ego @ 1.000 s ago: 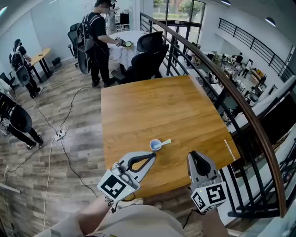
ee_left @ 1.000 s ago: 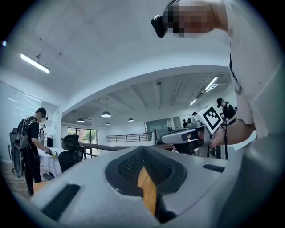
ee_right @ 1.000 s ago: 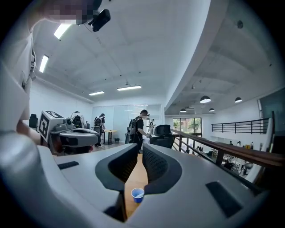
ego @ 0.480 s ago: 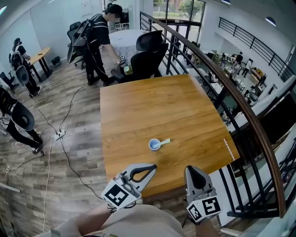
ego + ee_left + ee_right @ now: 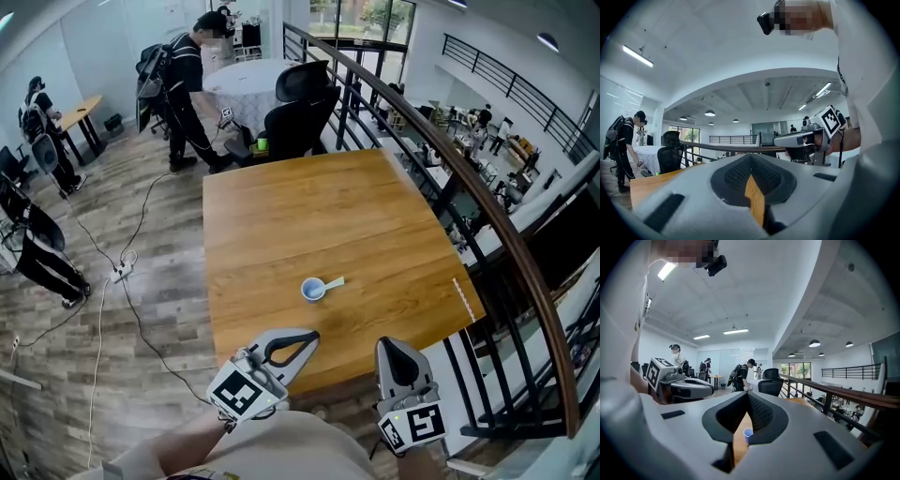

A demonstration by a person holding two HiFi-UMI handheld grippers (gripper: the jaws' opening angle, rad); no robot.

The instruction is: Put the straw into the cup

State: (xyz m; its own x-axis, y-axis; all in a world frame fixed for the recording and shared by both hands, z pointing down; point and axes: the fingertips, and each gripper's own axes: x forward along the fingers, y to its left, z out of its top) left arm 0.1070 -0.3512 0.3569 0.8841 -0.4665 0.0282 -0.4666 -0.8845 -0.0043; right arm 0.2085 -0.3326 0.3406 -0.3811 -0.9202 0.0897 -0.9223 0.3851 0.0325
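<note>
A small blue cup (image 5: 312, 290) stands on the wooden table (image 5: 281, 206), toward its near half. A short pale green straw (image 5: 334, 283) juts out from the cup's right side; whether it rests inside the cup or beside it I cannot tell. Through the right gripper's jaws the cup (image 5: 748, 432) shows far ahead. My left gripper (image 5: 312, 335) hangs over the table's near edge with its tips together and nothing held. My right gripper (image 5: 392, 341) floats just off the near edge to the right, shut and empty. Both are well short of the cup.
A thin white strip (image 5: 462, 298) lies at the table's right edge. A dark railing (image 5: 487, 216) runs along the right, with a drop beyond it. Black office chairs (image 5: 295, 117) stand past the far edge, and a person (image 5: 187, 84) bends over there. Cables (image 5: 122, 272) trail on the floor at left.
Both grippers have drawn back from the cup toward the table's near edge. The cup and straw have stayed put. The person at the back has shifted left.
</note>
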